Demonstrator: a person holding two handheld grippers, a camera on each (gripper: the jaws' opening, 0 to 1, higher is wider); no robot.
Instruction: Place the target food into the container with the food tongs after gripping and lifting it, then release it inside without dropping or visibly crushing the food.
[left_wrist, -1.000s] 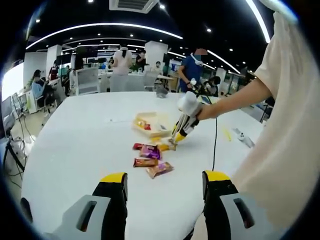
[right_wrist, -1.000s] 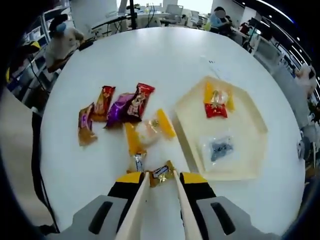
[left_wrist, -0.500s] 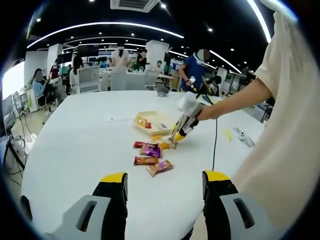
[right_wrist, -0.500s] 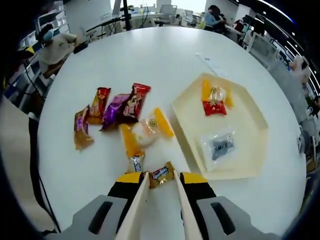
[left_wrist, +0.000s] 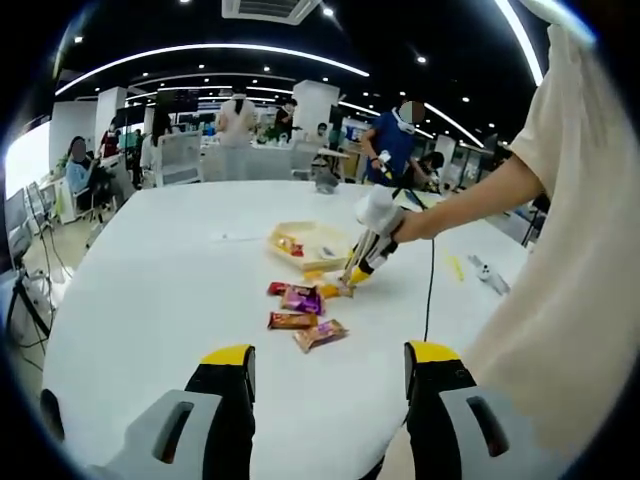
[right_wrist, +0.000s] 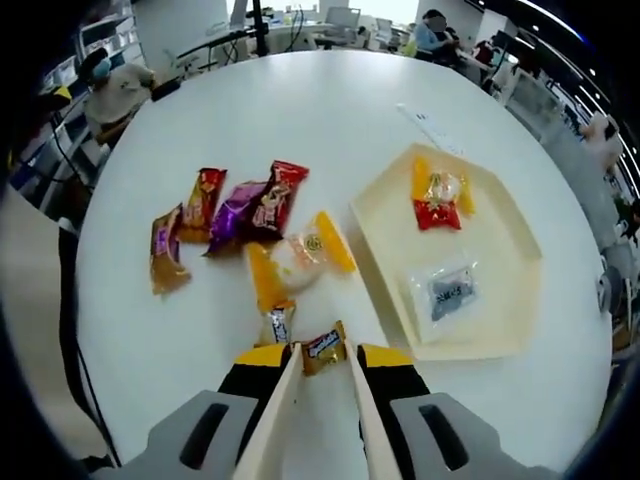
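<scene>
A round white table (right_wrist: 330, 110) carries everything here. On it, in the right gripper view, sits a pale cream hexagonal tray (right_wrist: 505, 285) holding a red-and-yellow wrapped snack (right_wrist: 438, 198) and a clear packet with a dark centre (right_wrist: 449, 292). Just beside the tray's near-left edge lies a yellow-ended wrapped pastry (right_wrist: 297, 262), and further left a row of wrappers: a red one (right_wrist: 273, 198), a purple one (right_wrist: 233, 214), an orange-red one (right_wrist: 201, 203) and a brown one (right_wrist: 163, 260). The right tool (right_wrist: 322, 352) is clamped around a pair of pale food tongs (right_wrist: 278, 425), whose tips pinch a small gold-wrapped candy (right_wrist: 322, 348) over bare table, short of the tray; another small candy (right_wrist: 277, 325) lies just left of it. In the left gripper view the left tool (left_wrist: 328, 352) stands with its jaws spread wide and nothing between them, held well back from the cluster of snacks, and the person's arm (left_wrist: 470, 200) reaches in from the right.
</scene>
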